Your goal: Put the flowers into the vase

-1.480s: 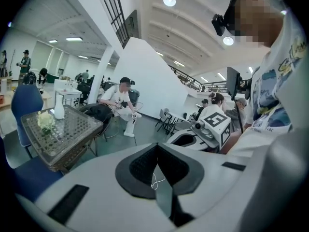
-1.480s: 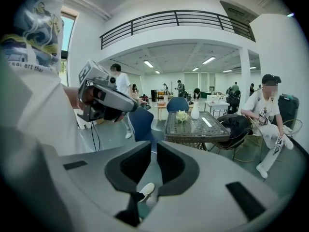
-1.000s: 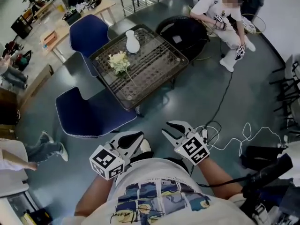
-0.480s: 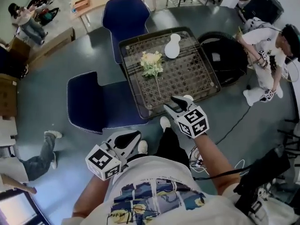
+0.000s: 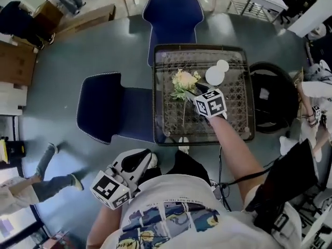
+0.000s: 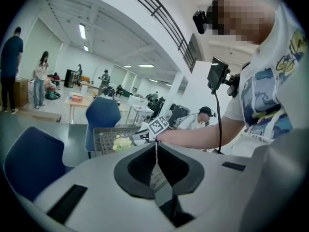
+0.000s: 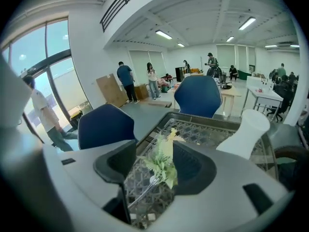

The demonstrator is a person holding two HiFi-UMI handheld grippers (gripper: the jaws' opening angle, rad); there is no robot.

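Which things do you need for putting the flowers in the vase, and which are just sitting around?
For the job:
flowers, lying on the table
white vase, beside them

Just there:
blue chair behind the table
blue chair left of it
cardboard boxes

In the head view, the right gripper (image 5: 196, 92) over the wicker table (image 5: 199, 47) covers part of the flowers (image 5: 182, 80); right of the table, a person (image 5: 318, 85) is cropped

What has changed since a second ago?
The right gripper reached from the body out over the table to the flowers, its jaws just opening around them, nothing gripped yet. The left gripper is shut, still near the body; flowers and vase unmoved on the table.
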